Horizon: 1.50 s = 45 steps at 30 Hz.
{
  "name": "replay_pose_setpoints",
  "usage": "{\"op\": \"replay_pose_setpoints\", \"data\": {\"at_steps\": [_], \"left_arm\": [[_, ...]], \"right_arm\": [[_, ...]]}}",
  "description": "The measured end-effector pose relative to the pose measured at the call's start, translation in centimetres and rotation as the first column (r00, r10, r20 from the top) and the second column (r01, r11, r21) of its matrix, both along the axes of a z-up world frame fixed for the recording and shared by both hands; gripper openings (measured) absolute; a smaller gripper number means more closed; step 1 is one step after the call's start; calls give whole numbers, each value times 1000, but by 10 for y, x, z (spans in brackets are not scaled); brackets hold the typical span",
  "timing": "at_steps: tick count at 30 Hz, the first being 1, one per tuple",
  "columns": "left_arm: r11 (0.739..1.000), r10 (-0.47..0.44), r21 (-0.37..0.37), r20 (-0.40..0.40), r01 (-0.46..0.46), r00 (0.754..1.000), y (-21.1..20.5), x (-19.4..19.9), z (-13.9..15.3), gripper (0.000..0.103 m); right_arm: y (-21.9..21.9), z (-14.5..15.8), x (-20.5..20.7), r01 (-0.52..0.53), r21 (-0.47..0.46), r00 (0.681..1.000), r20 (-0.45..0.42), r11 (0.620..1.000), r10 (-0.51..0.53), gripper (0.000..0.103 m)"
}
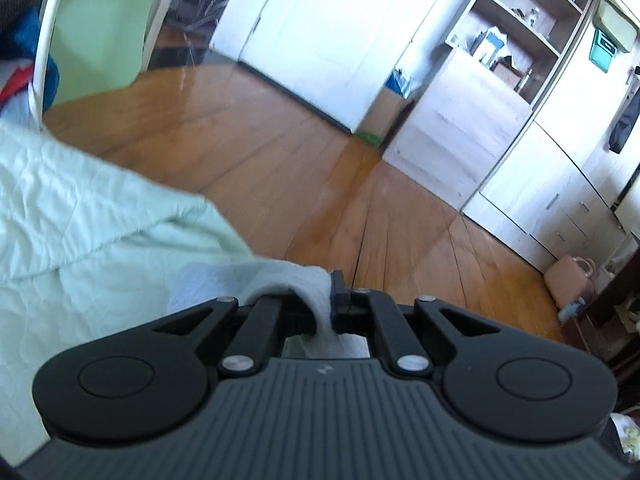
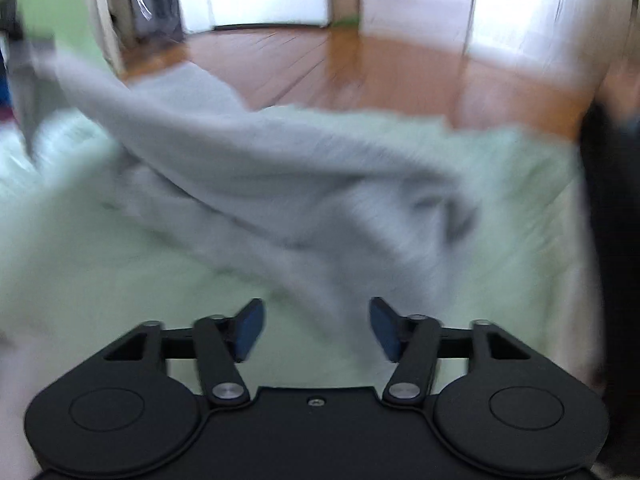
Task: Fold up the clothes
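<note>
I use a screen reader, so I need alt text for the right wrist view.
The right gripper is open above a grey garment that lies rumpled on a pale green bedspread. Beyond the bed lies a wooden floor. The picture is blurred.

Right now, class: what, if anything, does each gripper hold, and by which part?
The left gripper pinches the grey garment by a bunched edge. The right gripper is open, holding nothing.
</note>
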<state>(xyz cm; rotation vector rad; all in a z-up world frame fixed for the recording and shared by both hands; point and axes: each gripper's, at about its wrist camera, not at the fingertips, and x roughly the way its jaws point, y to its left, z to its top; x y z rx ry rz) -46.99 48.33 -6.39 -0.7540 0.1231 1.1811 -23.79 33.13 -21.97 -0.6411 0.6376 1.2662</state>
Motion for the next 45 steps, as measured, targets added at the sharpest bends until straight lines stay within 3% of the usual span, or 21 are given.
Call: {"op": "replay_pose_setpoints", "data": {"at_steps": [1,3,7,9,15,18,19,21,22,23,24,28,32,35,37,38,40,42,43,44,45], "left_arm": [[1000,0,14,2,0,1000,-2,-1,4,3],[999,1,41,6,-1,1000,-5,-4,12,3],[996,2,95,14,-3,1000,-12,-10,29,3],[993,2,121,19,-4,1000,-16,-13,37,3],[991,12,131,72,-21,997,-24,-33,44,3],[985,37,168,18,-40,999,-34,-34,39,3],[984,43,171,-9,-41,999,-36,-32,35,3],[987,48,157,-70,-37,996,-38,-27,23,3],[988,50,150,-100,-35,994,-40,-25,18,3],[990,33,141,-111,-17,993,-38,-25,13,3],[991,-1,130,-104,15,995,-33,-28,8,3],[997,-67,46,-17,68,998,3,-40,-11,3],[997,-73,34,-43,74,996,32,-32,4,3],[986,-77,140,-84,88,993,42,-26,49,3],[969,-73,229,-99,94,992,48,-23,92,3],[953,-73,287,-101,99,992,46,-23,115,3],[896,-102,431,-36,107,994,27,-34,156,3],[843,-121,533,60,70,991,-2,-56,181,3],[828,-112,558,70,54,991,-19,-65,182,3],[817,-95,574,55,46,994,-36,-72,179,3],[825,-79,563,39,44,996,-49,-78,172,3]], "right_arm": [[1,-1,-7,9,0,996,91,1000,-9,68],[2,-2,-14,-1,-14,989,147,1000,3,68],[0,12,-17,-41,17,996,74,999,39,69],[5,12,-22,-42,19,996,85,999,40,71],[23,-8,-38,8,-47,969,246,999,4,80],[26,-22,-37,11,-73,962,274,997,9,79],[26,-27,-33,13,-72,966,258,997,6,74],[27,-27,-19,43,-76,982,185,996,-28,20],[25,-20,-13,56,-63,990,131,996,-48,5],[22,-12,-7,70,-50,995,76,996,-66,5],[21,-4,-1,84,-36,996,37,996,-83,4],[38,42,29,128,60,984,116,990,-134,4],[63,111,69,189,230,967,125,955,-221,4],[81,190,78,162,398,944,205,903,-260,4],[85,247,78,129,521,927,238,844,-289,3],[86,274,76,108,578,915,261,809,-308,3],[80,315,59,48,676,864,342,735,-370,4],[56,327,48,50,705,897,280,708,-342,4],[45,333,42,52,719,912,249,693,-326,4],[33,339,36,55,732,925,218,679,-310,4],[23,338,33,65,733,939,185,677,-291,4]]}}
